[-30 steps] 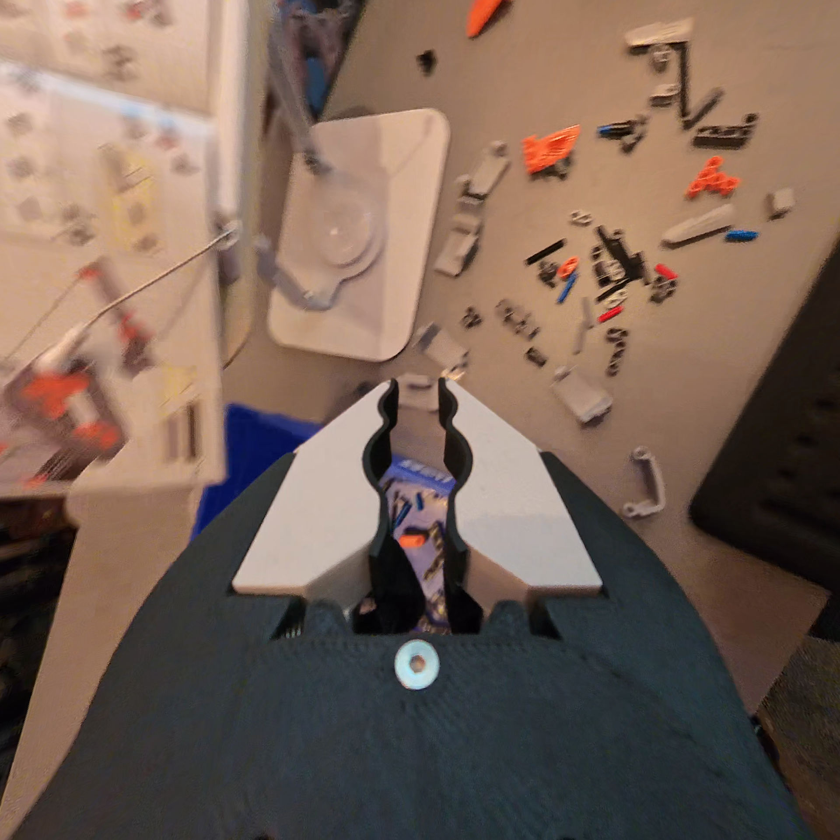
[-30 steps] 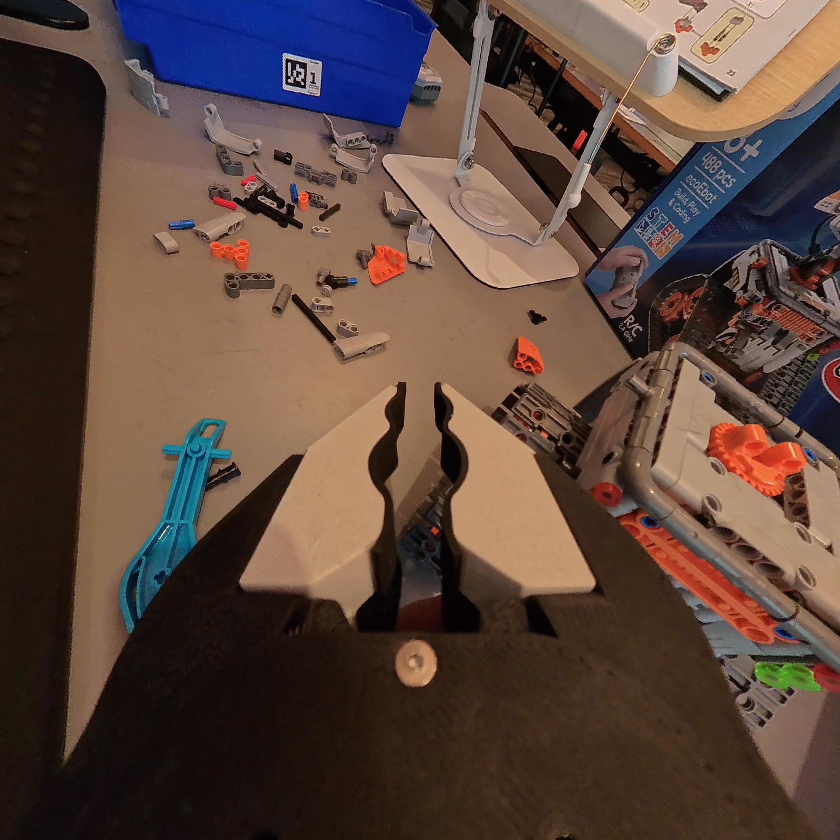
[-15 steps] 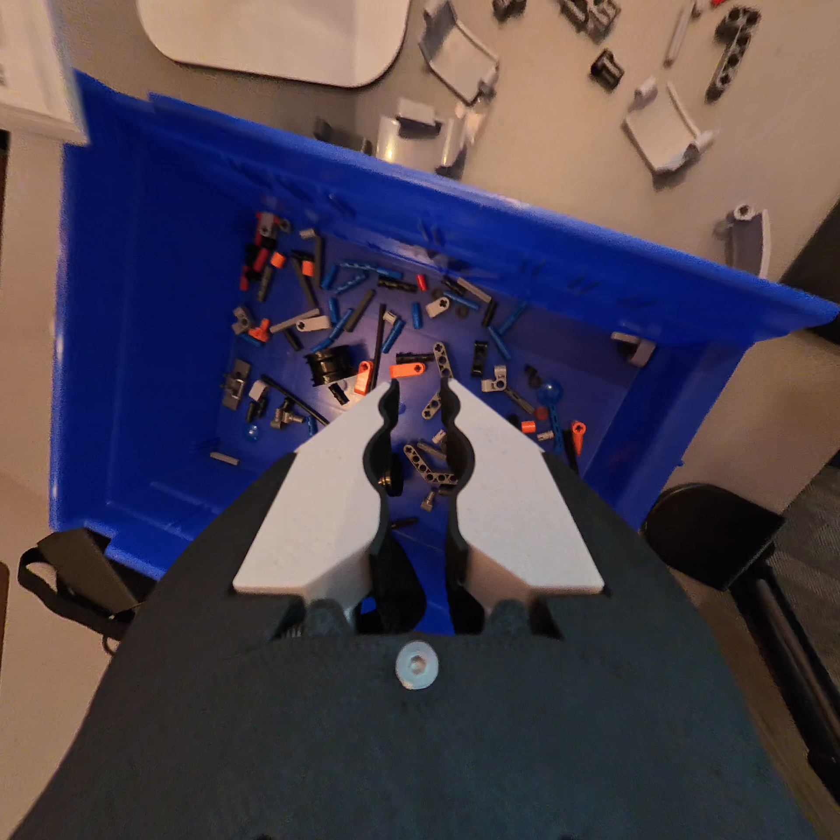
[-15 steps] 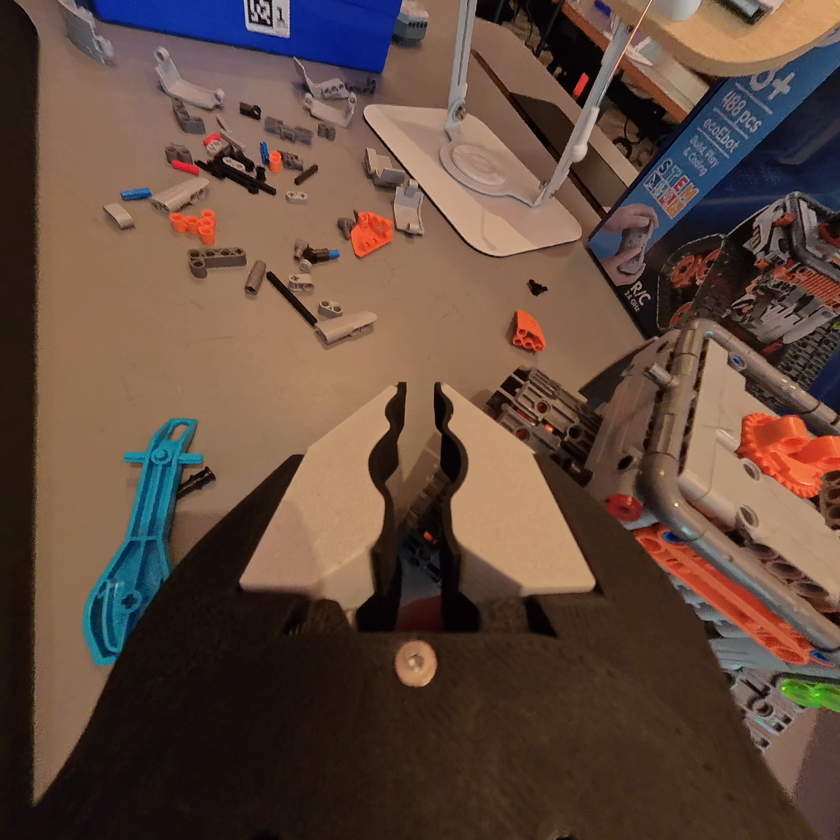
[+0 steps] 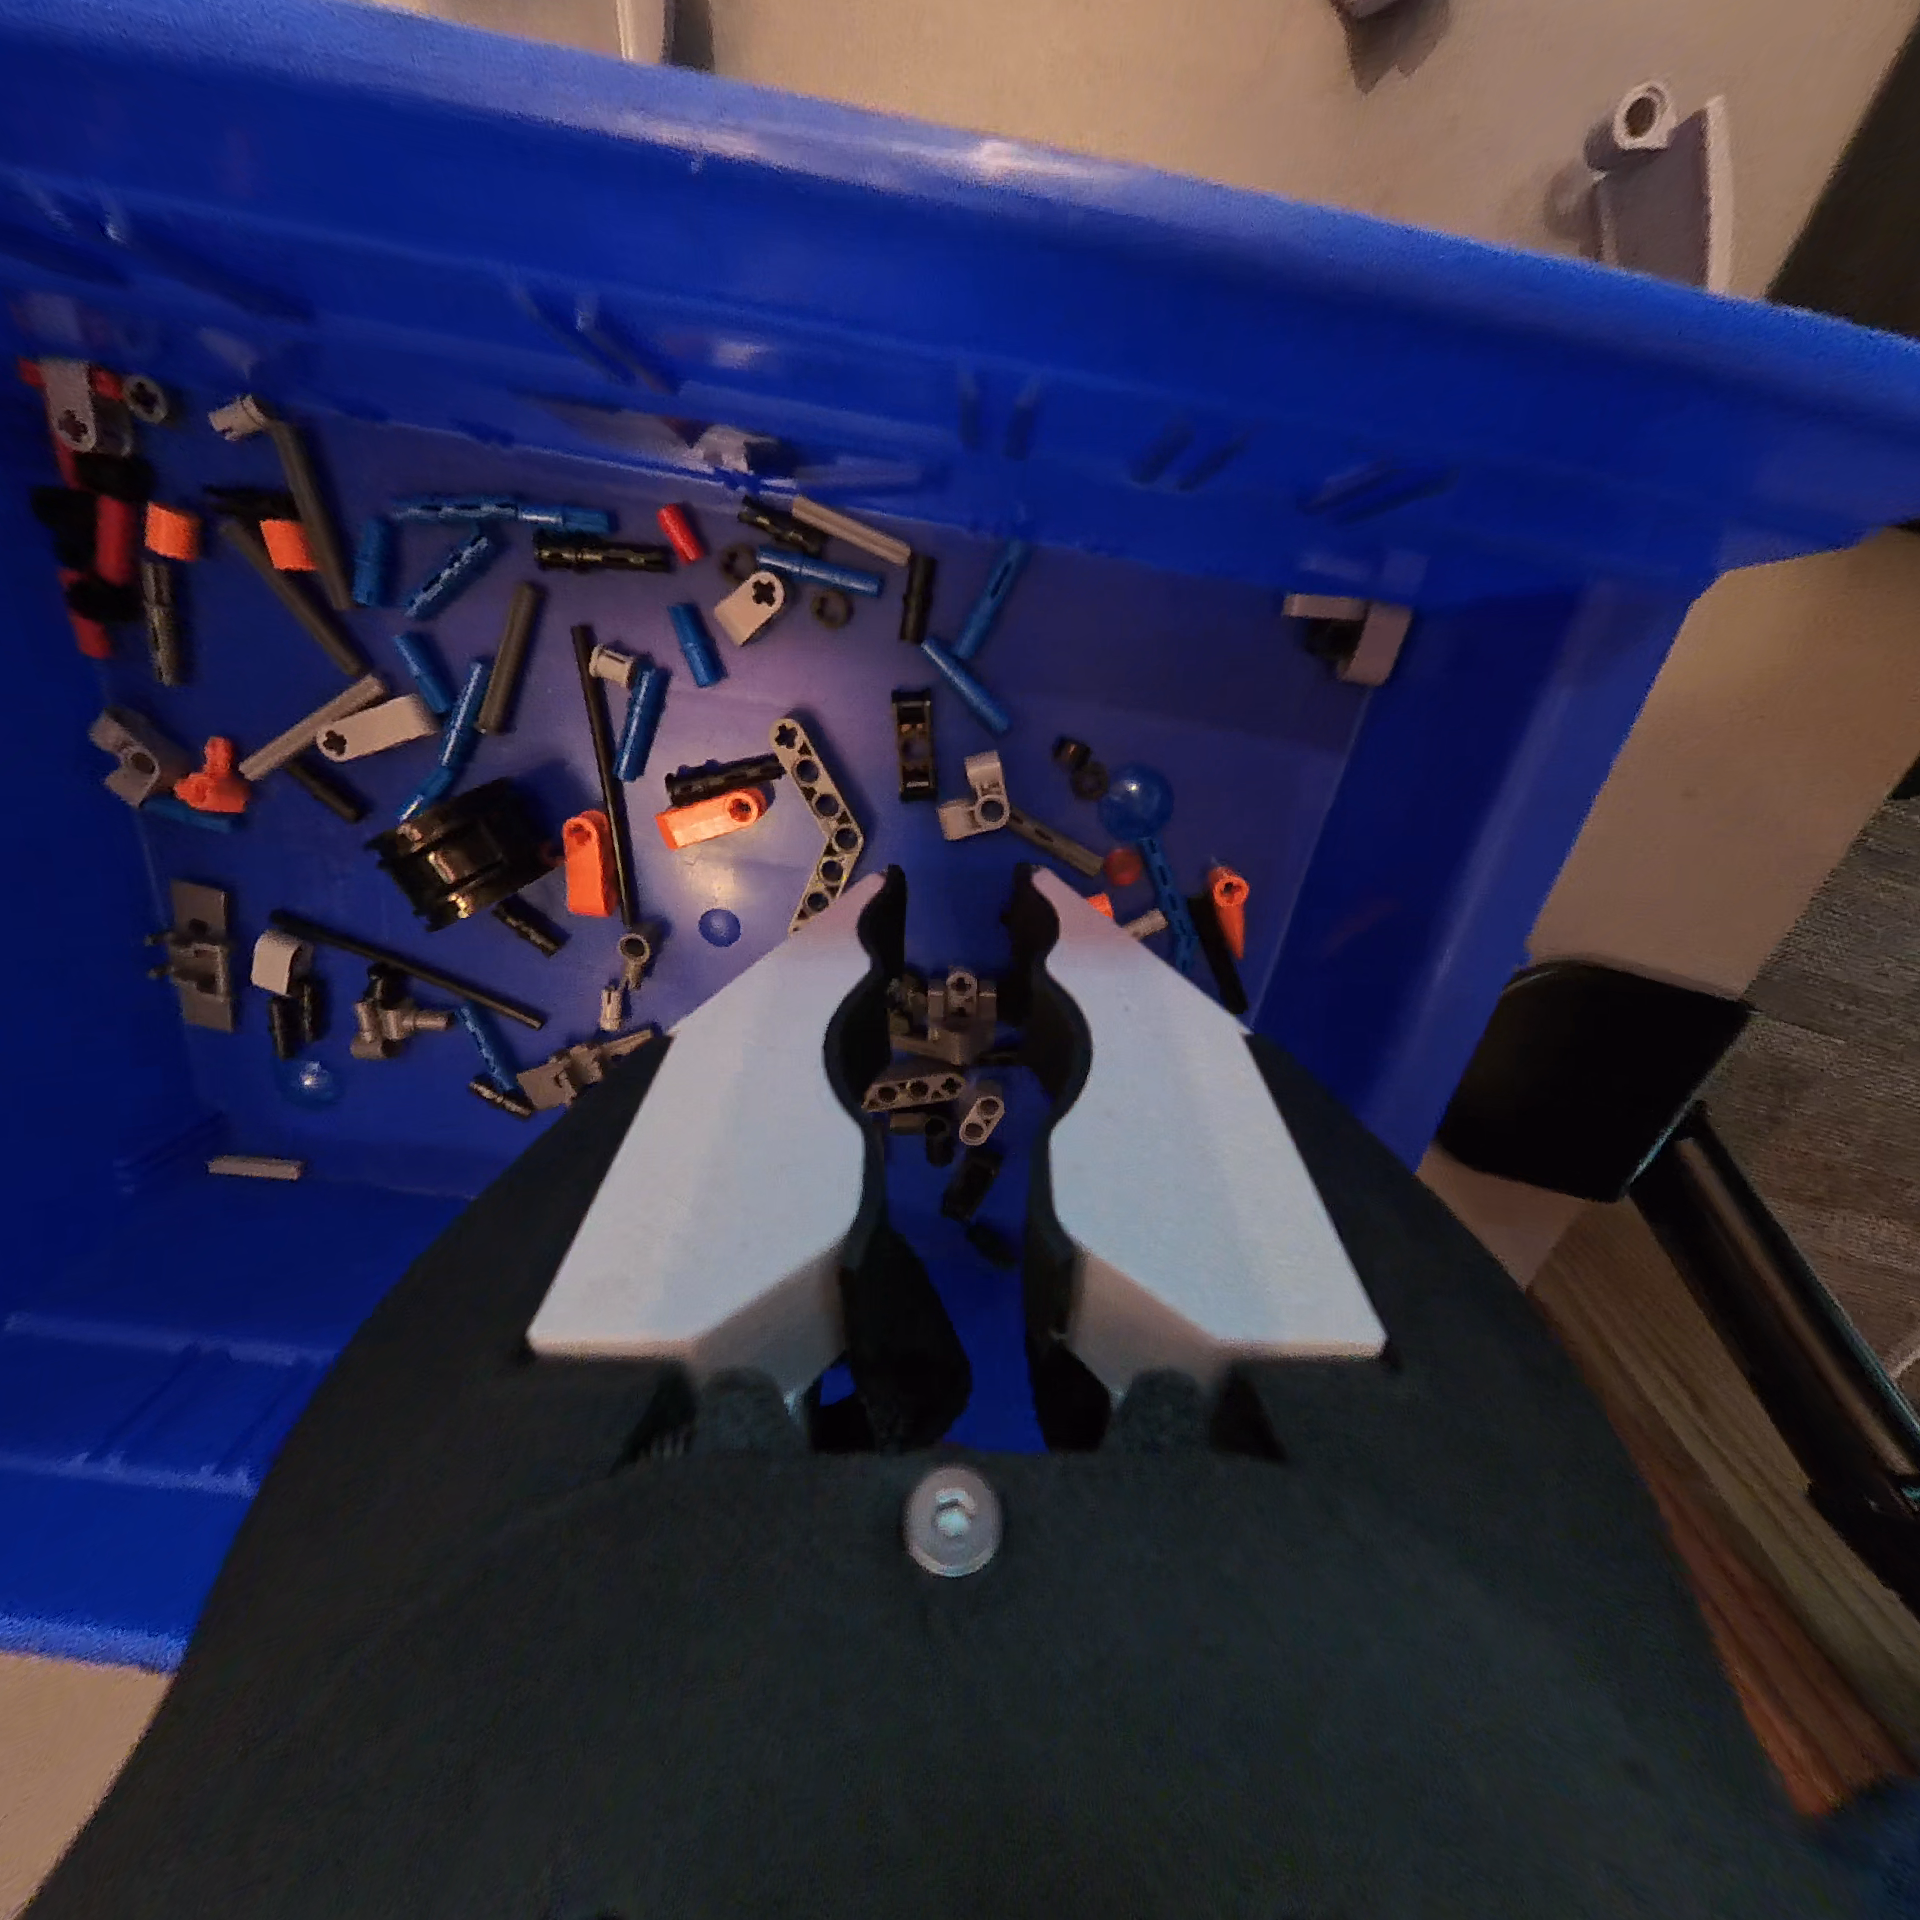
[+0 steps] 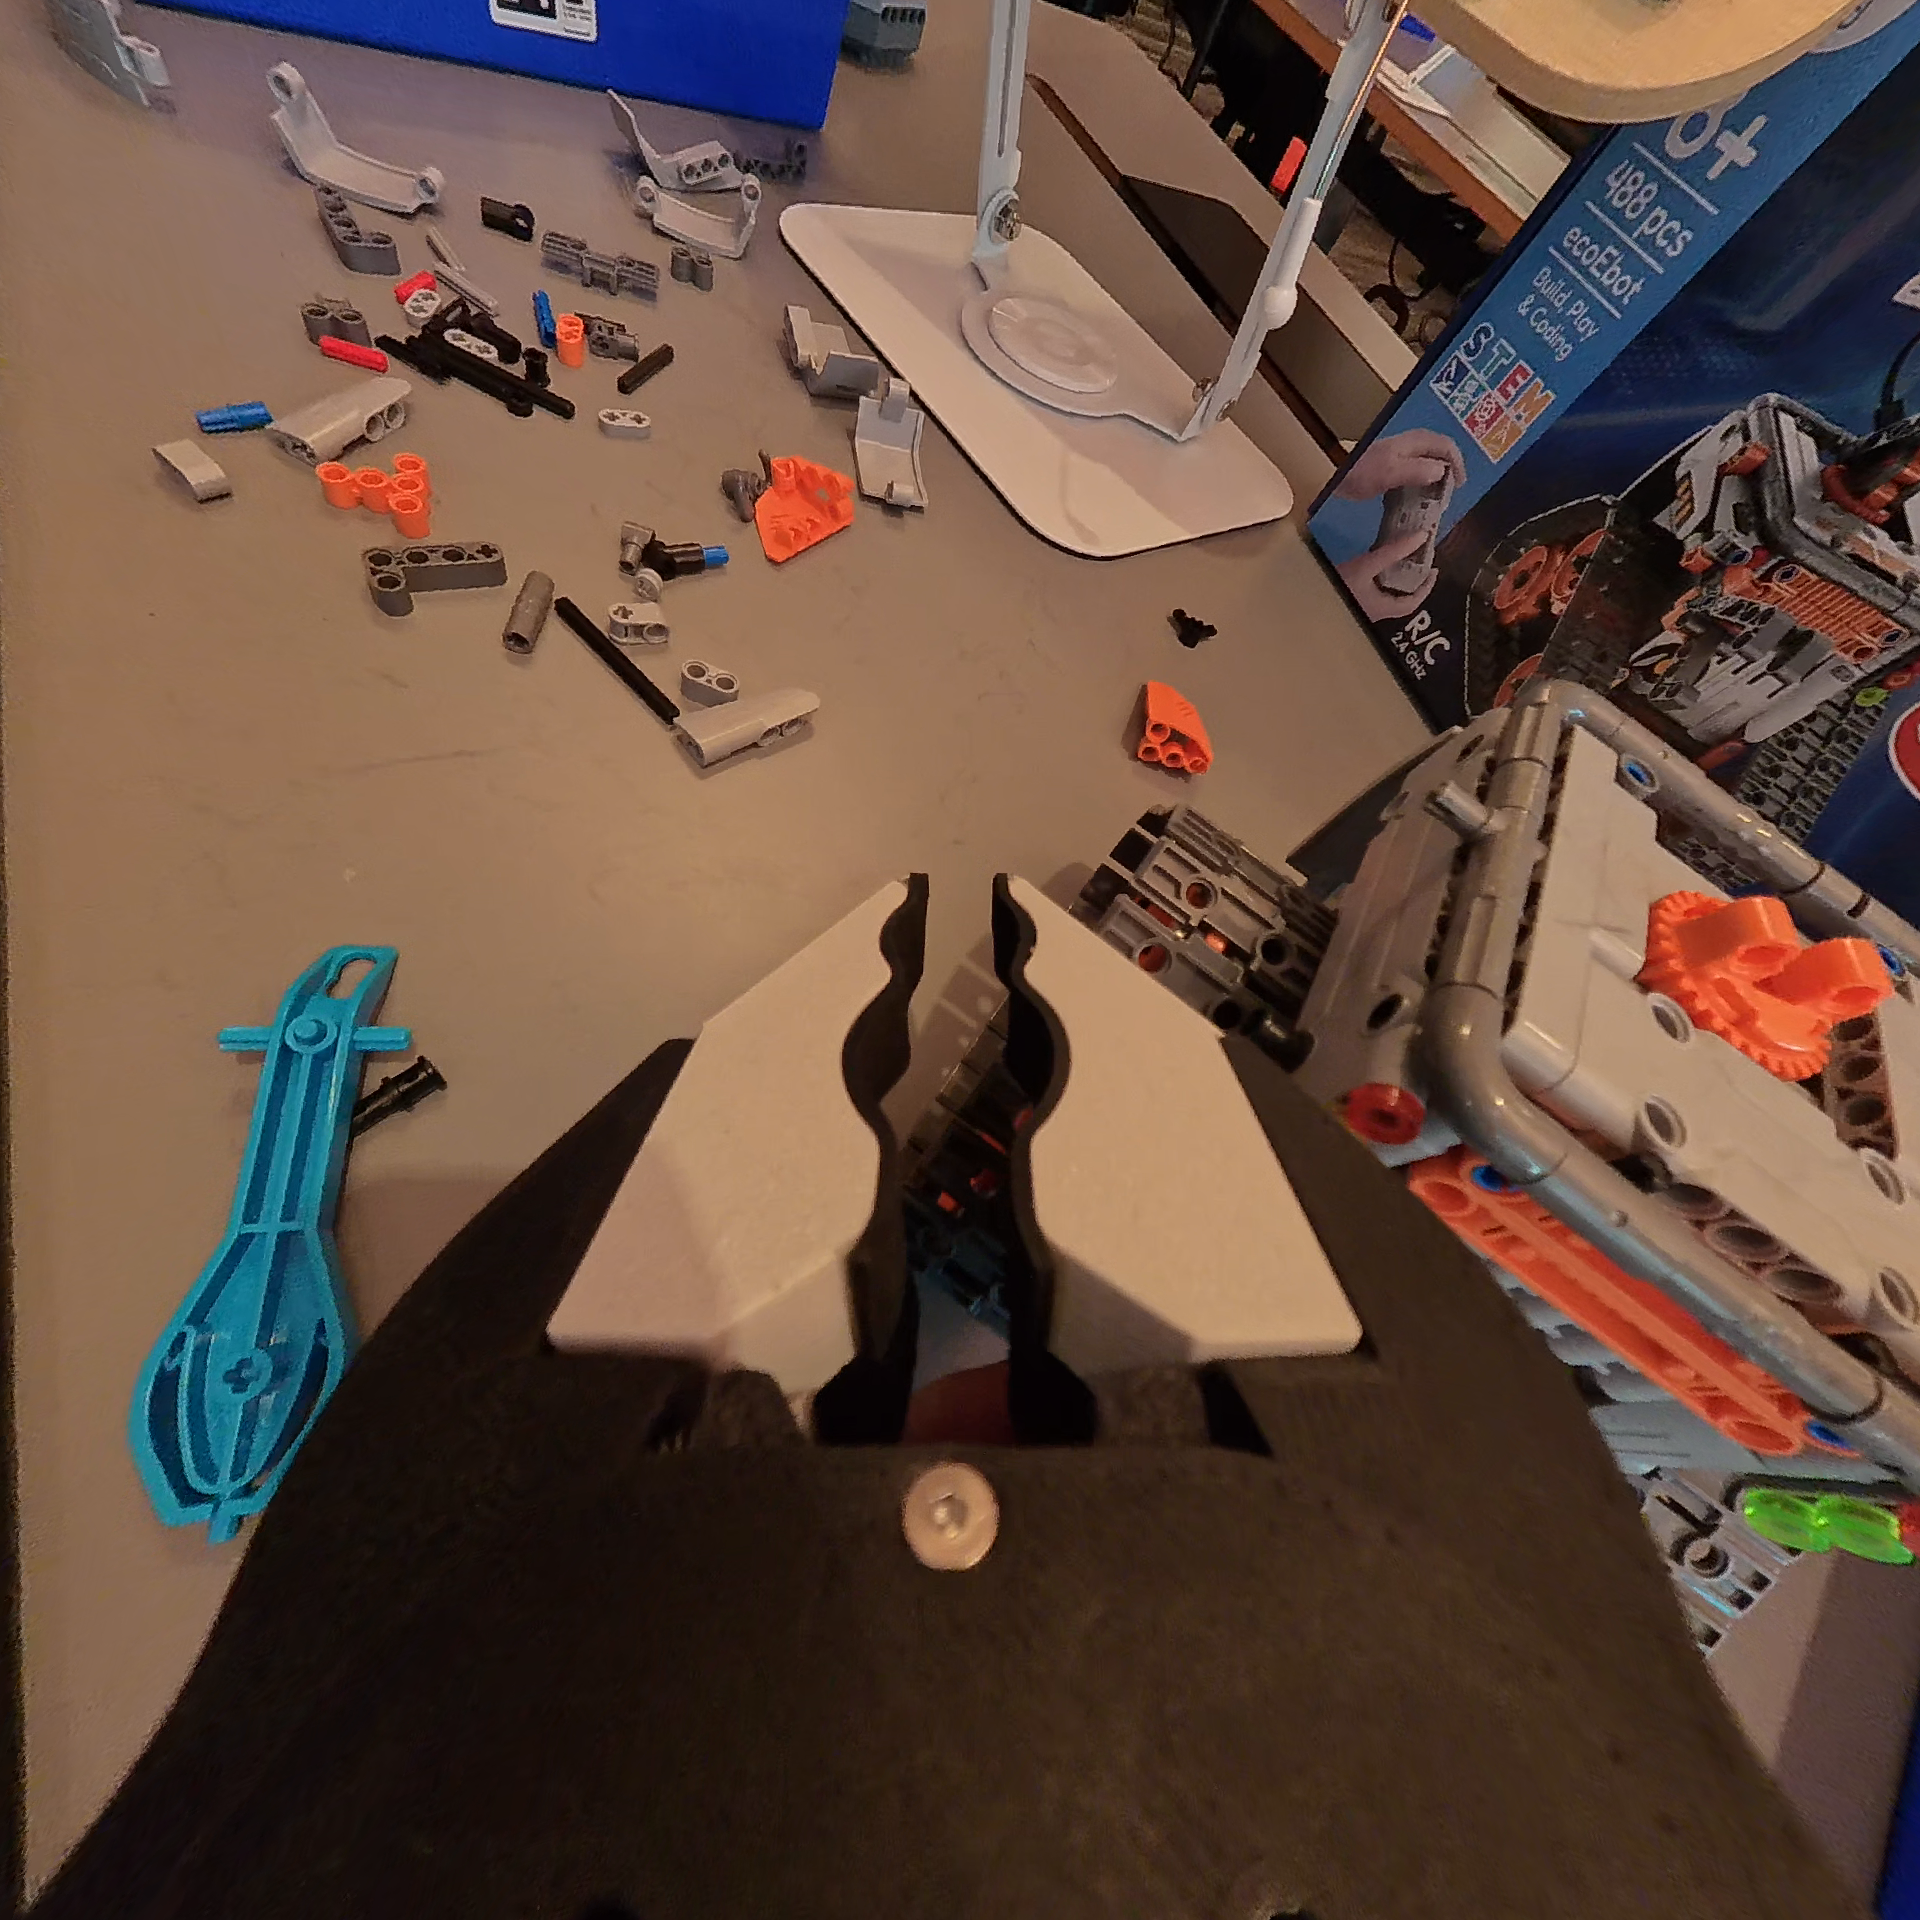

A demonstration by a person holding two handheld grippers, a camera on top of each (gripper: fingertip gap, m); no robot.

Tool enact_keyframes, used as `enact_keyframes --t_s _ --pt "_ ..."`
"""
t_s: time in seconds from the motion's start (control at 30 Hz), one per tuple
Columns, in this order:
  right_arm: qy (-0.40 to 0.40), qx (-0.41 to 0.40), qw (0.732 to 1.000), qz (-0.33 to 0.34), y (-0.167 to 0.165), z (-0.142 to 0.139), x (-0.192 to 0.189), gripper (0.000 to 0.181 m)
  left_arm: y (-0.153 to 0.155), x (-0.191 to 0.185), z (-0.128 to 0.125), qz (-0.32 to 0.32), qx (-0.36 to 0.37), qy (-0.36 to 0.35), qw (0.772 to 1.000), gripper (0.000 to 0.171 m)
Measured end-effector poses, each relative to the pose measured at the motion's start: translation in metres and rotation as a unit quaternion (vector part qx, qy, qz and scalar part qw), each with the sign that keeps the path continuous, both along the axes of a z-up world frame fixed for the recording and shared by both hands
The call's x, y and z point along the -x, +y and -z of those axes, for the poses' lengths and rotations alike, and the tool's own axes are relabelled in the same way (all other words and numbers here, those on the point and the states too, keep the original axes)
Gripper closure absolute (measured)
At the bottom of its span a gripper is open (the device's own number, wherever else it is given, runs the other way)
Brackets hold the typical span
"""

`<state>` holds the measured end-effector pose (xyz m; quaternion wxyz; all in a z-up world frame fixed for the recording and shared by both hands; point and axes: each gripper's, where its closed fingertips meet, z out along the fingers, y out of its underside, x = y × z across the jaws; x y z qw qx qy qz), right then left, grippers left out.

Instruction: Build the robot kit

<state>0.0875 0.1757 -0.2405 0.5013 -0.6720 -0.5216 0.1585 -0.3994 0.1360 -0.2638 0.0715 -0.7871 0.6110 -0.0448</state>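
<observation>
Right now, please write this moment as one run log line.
left gripper: open, over blue bin | right gripper: open, empty, beside brick model

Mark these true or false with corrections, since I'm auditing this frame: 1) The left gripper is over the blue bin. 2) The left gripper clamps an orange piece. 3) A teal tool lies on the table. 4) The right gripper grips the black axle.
1) True: the left gripper is over the blue bin.
2) False: its jaws are open and empty.
3) True: the teal tool lies flat on the table.
4) False: the right gripper is apart from the black axle.
</observation>
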Motion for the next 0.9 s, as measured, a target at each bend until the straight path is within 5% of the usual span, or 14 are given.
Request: enact_keyframes --t_s 0.4,0.9 --pt "0.002 -0.003 1.0 0.004 0.001 -0.001 -0.002 0.171 -0.008 0.041 -0.001 -0.037 0.027 0.05 0.998 0.153" --pt "0.004 -0.001 1.0 0.002 0.001 -0.001 -0.002 0.172 -0.009 0.049 0.021 -0.018 0.036 0.086 0.996 0.157"
